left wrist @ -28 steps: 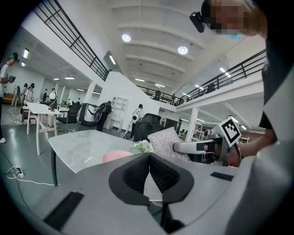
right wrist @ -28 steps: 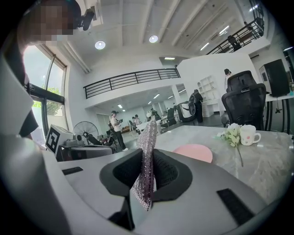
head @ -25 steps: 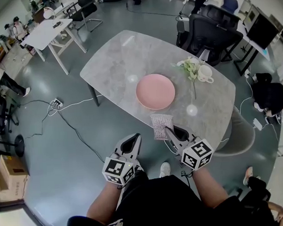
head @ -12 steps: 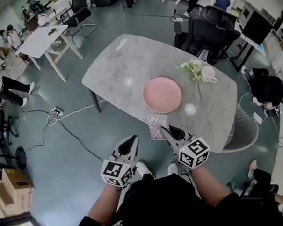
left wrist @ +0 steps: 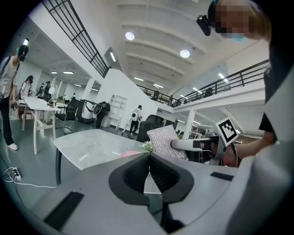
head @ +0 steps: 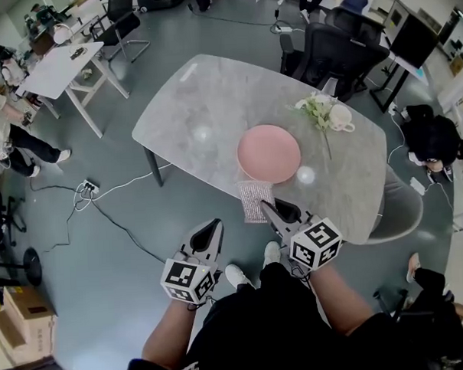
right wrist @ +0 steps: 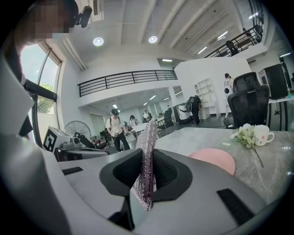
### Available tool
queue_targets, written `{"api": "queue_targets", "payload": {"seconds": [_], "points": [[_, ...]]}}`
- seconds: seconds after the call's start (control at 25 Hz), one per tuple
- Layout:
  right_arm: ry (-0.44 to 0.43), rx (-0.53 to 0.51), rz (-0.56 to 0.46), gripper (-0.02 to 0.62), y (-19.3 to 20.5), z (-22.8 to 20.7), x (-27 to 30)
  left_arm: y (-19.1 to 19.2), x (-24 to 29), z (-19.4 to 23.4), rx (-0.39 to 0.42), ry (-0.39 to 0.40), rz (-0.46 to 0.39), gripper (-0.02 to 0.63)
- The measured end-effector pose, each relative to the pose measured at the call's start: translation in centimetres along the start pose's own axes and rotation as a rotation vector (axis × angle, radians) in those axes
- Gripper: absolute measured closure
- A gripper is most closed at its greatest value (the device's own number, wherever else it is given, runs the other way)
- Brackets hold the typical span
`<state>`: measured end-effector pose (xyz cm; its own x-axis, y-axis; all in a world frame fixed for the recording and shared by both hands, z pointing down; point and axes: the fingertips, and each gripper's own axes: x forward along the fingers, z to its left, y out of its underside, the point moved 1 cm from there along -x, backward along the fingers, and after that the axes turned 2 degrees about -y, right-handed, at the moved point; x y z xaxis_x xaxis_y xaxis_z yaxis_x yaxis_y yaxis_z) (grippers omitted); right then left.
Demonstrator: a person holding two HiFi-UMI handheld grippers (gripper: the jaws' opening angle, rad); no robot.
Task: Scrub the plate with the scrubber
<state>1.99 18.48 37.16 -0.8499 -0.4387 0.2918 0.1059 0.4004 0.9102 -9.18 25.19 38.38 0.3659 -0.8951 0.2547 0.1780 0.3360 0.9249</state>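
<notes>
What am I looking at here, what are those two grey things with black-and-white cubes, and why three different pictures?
No robot here: a person stands at a grey table, holding a claw tool in each hand. One picture comes from a camera on the person's head, looking down; the other two come from cameras riding on the tools, each looking along its claw. The marker cubes are part of the tools. The left claw is shut and empty. The right claw is shut on a silvery scrubber. On the table lie a pink plate, a sprig of flowers and a white cup.
</notes>
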Motion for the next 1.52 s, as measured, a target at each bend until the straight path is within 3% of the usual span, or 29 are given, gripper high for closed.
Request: {"api": "queue_targets", "payload": {"seconds": [0.4,1.08,1.52], "points": [[0.017,0.022,0.009,0.522,-0.3,-3.4,1.6,0.2,2.8,1.3,-0.012,-0.007,0.030,0.588],[0.019,0.089,0.049,0.522,-2.3,-15.7,6.1,-1.2,14.7,4.2,-0.025,-0.046,0.106,0.588],[0.011,0.116,0.094,0.522,-1.7,-23.0,8.7,0.4,22.2,6.0,-0.016,-0.081,0.196,0.586]]}}
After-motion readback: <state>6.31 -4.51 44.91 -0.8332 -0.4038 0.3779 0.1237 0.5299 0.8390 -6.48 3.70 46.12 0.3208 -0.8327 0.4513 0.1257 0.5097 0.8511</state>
